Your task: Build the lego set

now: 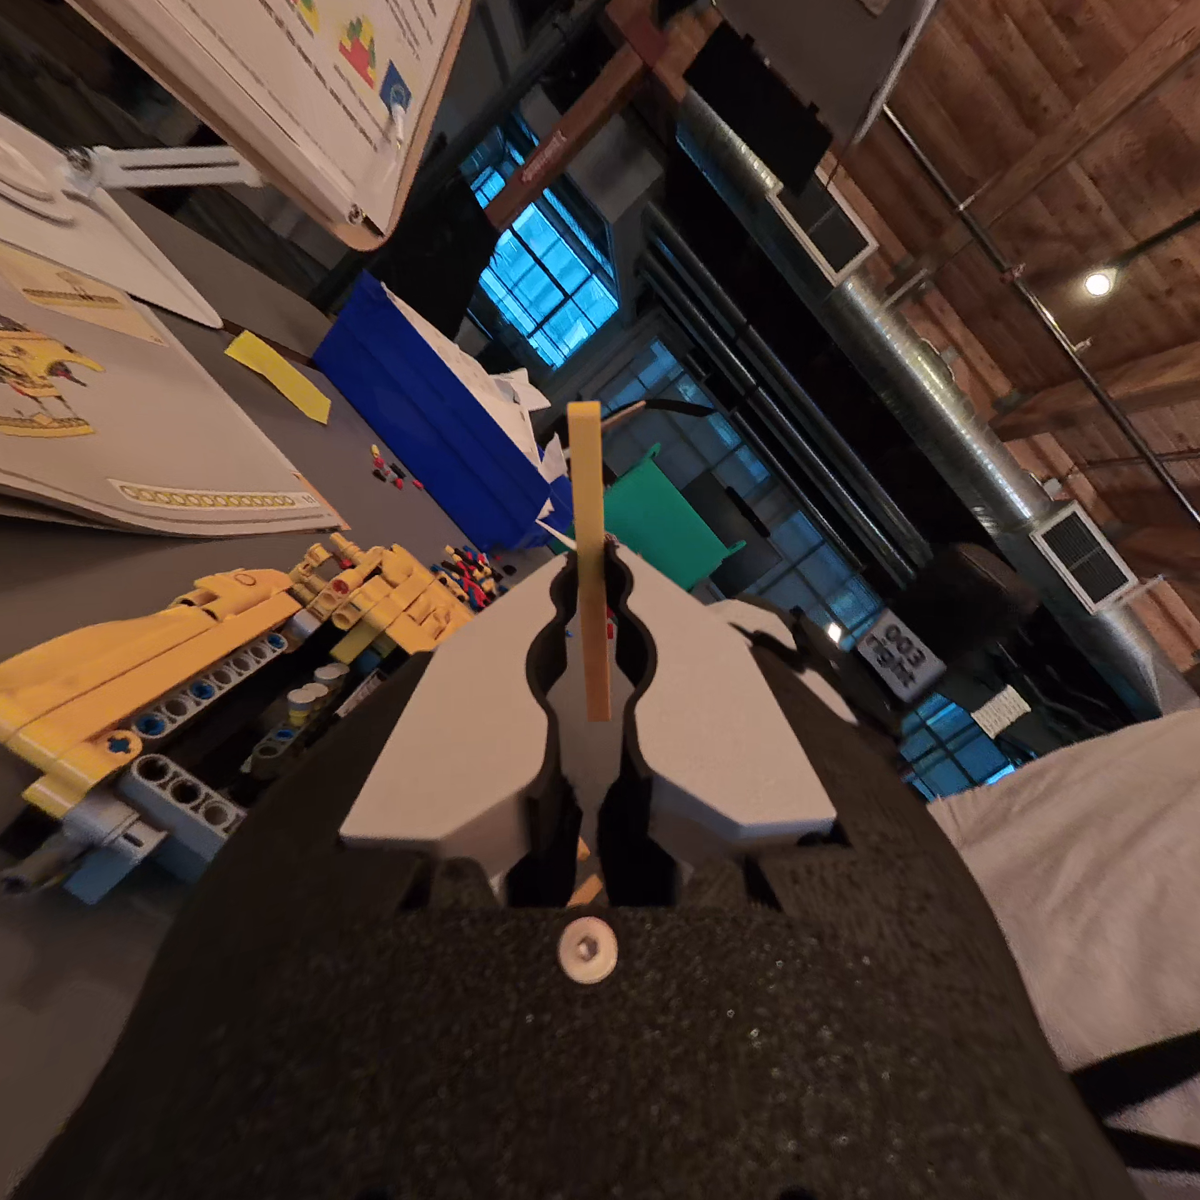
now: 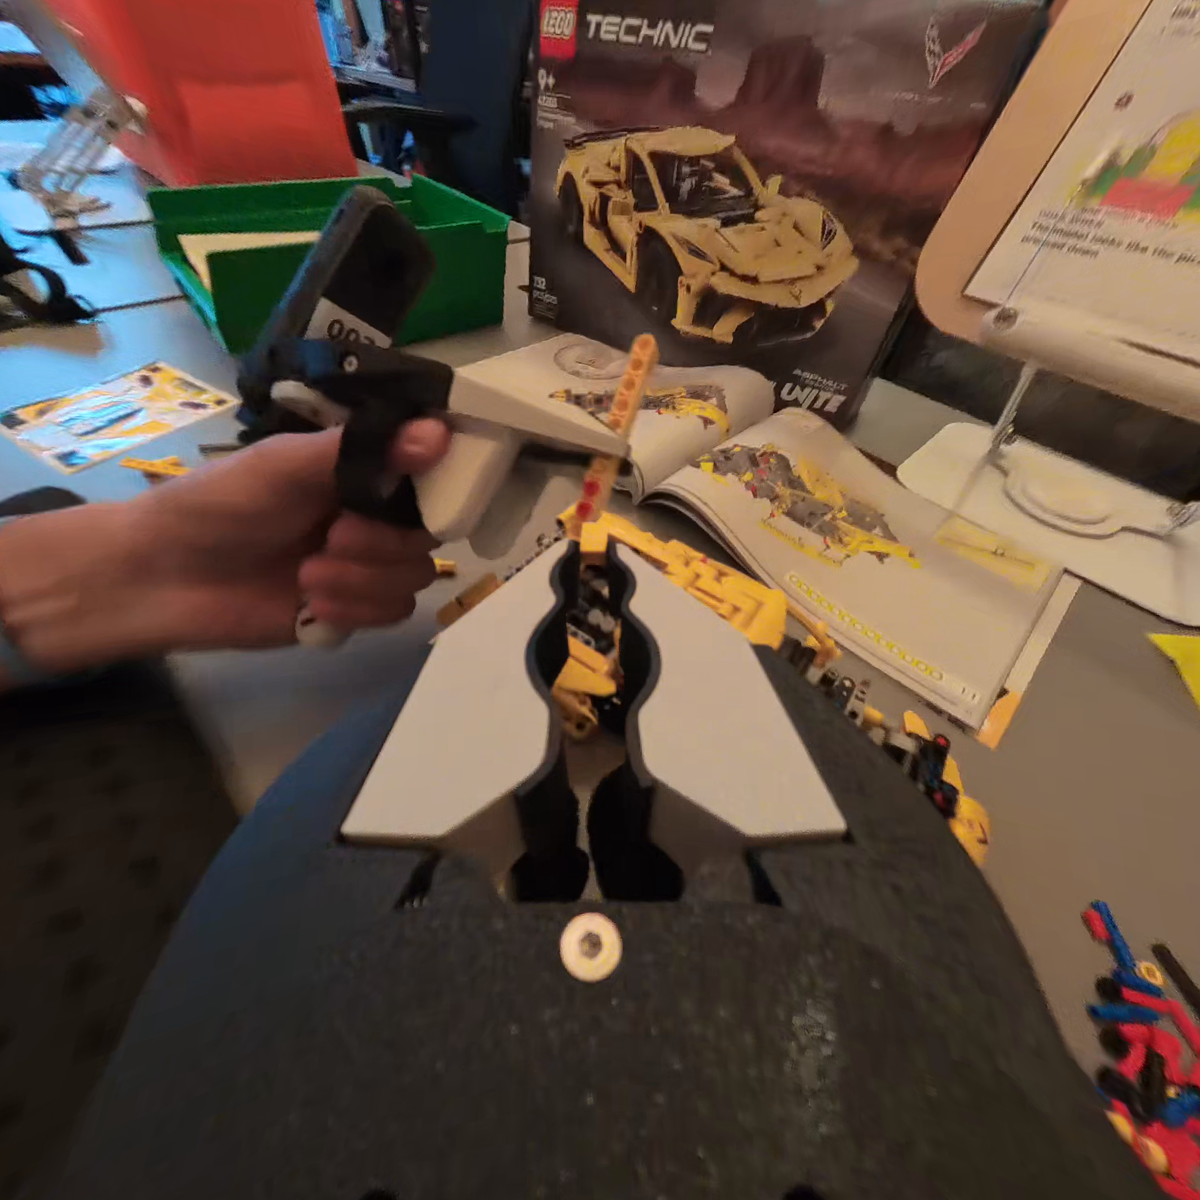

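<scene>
One yellow beam [image 1: 589,558] pinched in left jaws; right closed.

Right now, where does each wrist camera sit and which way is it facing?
Left wrist view: behind the left tongs, tilted up toward ceiling and windows; they grip a yellow beam; the car model lies lower left.
Right wrist view: behind the right tongs, aimed down at the table; a hand holds the left tongs ahead.
Shared: the beam, the instruction booklet, the green bin.
</scene>
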Demonstrator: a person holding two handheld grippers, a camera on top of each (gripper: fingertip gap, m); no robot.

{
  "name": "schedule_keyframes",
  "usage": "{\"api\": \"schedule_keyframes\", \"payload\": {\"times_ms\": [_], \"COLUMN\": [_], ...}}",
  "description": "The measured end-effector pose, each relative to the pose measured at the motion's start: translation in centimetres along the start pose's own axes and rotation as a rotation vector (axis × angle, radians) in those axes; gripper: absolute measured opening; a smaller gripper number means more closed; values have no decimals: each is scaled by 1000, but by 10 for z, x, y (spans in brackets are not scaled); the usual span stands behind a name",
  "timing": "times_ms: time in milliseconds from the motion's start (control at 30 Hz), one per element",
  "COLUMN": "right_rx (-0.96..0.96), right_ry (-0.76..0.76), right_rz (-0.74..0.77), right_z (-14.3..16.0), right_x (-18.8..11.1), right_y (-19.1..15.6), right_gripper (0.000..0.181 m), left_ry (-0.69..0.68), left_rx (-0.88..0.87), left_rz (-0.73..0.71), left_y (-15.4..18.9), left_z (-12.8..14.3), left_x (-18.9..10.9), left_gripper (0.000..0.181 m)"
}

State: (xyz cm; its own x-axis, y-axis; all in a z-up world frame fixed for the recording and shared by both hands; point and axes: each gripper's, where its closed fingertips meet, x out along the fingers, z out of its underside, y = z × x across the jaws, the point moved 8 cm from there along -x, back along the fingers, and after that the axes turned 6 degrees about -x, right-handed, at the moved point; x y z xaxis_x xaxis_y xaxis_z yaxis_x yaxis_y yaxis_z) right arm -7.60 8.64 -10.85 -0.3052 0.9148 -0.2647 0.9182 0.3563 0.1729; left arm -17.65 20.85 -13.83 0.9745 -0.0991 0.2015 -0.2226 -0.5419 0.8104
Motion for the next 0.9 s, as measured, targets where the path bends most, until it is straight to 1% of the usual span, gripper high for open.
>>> {"api": "schedule_keyframes", "payload": {"times_ms": [100,167,233,300,367,433,500,567,767,900], "right_rx": [-76,-87,-62,-19,-9,-22,-9,-36,-38,-108], "right_ry": [9,36,22,40,63,34,25,12,-36,-67], "right_rz": [148,195,188,171,192,221,197,211,229,276], "right_z": [0,0,-1,-1,-2,0,1,3,5,7], "right_x": [16,20,24,26,25,28,31,33,35,37], "right_y": [-13,-17,-19,-20,-18,-15,-18,-19,-19,-24], "right_gripper": [6,6,6,6,6,6,6,6,7,7], "left_ry": [51,74,91,94,95,91,104,111,121,161], "left_rx": [-18,-38,-59,-60,-54,-68,-101,-107,-100,-142], "left_rz": [-4,-5,2,-1,-6,-15,-11,-23,-51,-50], "left_y": [2,2,1,1,2,0,-2,-3,-3,-4], "left_z": [2,3,3,4,5,7,8,9,11,15], "left_x": [-1,-3,-4,-3,-3,-2,-3,-3,-3,-4], "left_gripper": [7,7,7,7,7,7,7,7,8,8]}}
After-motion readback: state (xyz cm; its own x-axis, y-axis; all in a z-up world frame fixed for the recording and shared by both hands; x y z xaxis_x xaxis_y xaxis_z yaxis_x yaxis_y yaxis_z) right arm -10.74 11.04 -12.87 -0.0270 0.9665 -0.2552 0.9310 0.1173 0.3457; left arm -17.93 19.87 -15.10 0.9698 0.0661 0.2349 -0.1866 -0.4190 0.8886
